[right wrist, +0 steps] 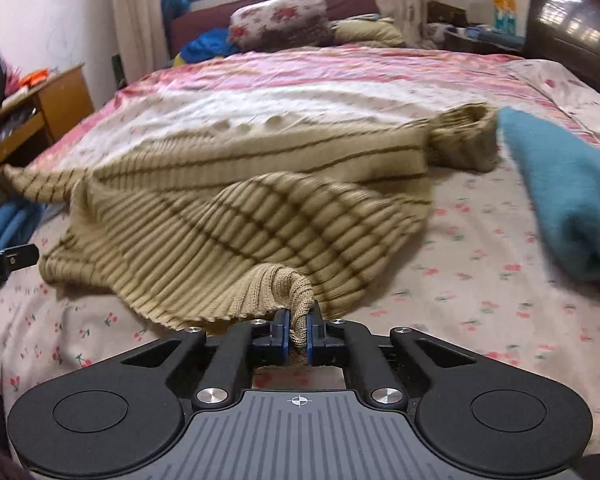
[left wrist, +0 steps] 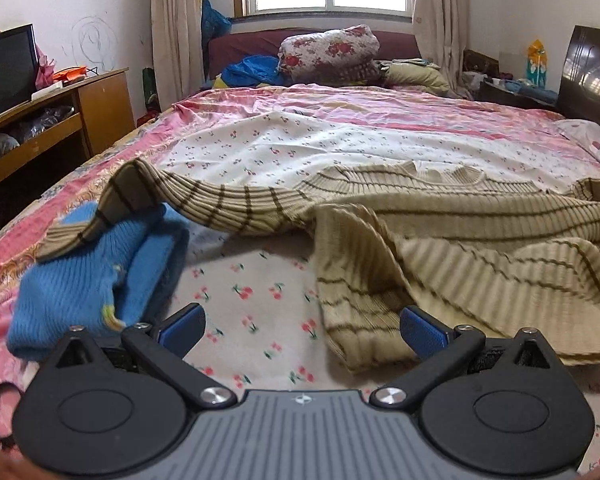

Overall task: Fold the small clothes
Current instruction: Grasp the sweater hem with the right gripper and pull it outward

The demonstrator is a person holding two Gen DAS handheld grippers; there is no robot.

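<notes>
A beige striped knit sweater lies rumpled on the bed's cherry-print sheet; it also shows in the right wrist view. My left gripper is open and empty, low over the sheet, with the sweater's hem just right of its right finger. My right gripper is shut on the sweater's near hem edge, which is bunched between the blue pads and lifted. The sweater's left sleeve drapes over a folded blue knit garment.
A teal folded garment lies on the right of the bed. Pillows and a floral quilt roll sit at the far end under the window. A wooden TV desk stands left; a dark headboard stands right.
</notes>
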